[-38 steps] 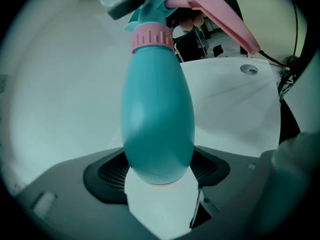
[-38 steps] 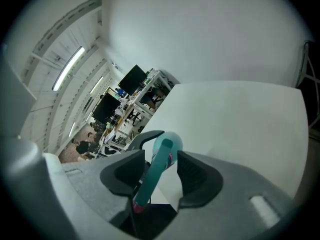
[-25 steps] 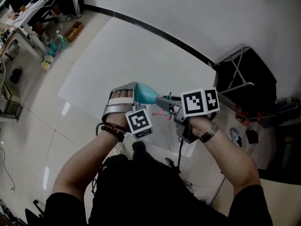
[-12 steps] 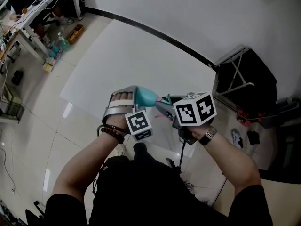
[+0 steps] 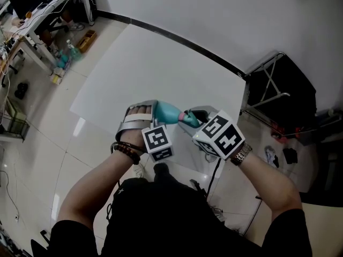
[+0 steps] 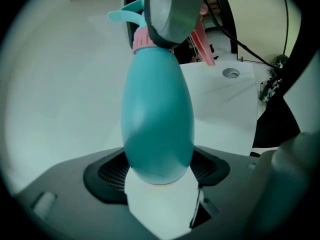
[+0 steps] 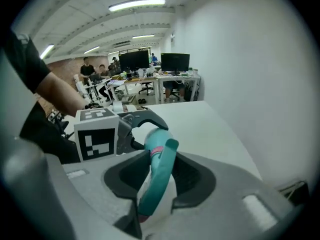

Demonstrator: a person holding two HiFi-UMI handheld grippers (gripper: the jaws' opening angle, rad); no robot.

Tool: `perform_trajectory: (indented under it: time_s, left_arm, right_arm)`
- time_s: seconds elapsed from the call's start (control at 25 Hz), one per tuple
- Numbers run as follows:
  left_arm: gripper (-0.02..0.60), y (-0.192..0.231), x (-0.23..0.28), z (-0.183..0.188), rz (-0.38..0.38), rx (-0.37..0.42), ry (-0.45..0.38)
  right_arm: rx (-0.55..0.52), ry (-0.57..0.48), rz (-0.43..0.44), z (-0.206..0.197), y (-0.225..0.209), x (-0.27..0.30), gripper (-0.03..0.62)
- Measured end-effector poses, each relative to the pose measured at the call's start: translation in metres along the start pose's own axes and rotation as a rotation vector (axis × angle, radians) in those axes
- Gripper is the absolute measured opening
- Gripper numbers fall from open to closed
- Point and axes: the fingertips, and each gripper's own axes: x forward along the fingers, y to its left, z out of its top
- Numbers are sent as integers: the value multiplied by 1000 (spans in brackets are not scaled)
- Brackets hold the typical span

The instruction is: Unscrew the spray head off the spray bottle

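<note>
We find the spray bottle (image 5: 169,112) at the centre of the head view, held in the air above the white surface (image 5: 134,68), with a hand-held gripper on each end.

The left hand-held gripper (image 6: 157,170) is pinching the rounded teal body near its base; in its own view the pads press on both sides of the bottle. The right hand-held gripper (image 7: 159,176) is closed on the spray head (image 7: 161,156), which runs lengthwise between its jaws, with the pink collar (image 6: 141,39) just beyond them.

We judge the unscrewing to be under way, with the head not yet off.

Several things could go wrong from here:

- **Slipping body.** It looks smooth and curved, so a hard twist may spin it inside the left pads instead of loosening the thread.
- **Grip on the head, not the collar.** The turning force may bend or strain the head, or the jaws may slide along it.
- **Nothing underneath.** If either grip loosens as the thread lets go, the bottle or the head would drop onto the surface.

We cannot tell whether there is liquid inside that could spill.
</note>
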Motion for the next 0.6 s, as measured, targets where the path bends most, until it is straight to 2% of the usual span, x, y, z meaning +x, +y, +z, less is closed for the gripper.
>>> perform_trajectory:
  time_s: [0.32,0.6]
  left_arm:
    - [405,-8,-10,4,-53,22,-18]
    - [405,-20,-21,8,-136,45,-39]
  right_arm:
    - [-317,0,-31,-2,16,-10,121]
    - [-631,-13,-57,-9,29,-17,121]
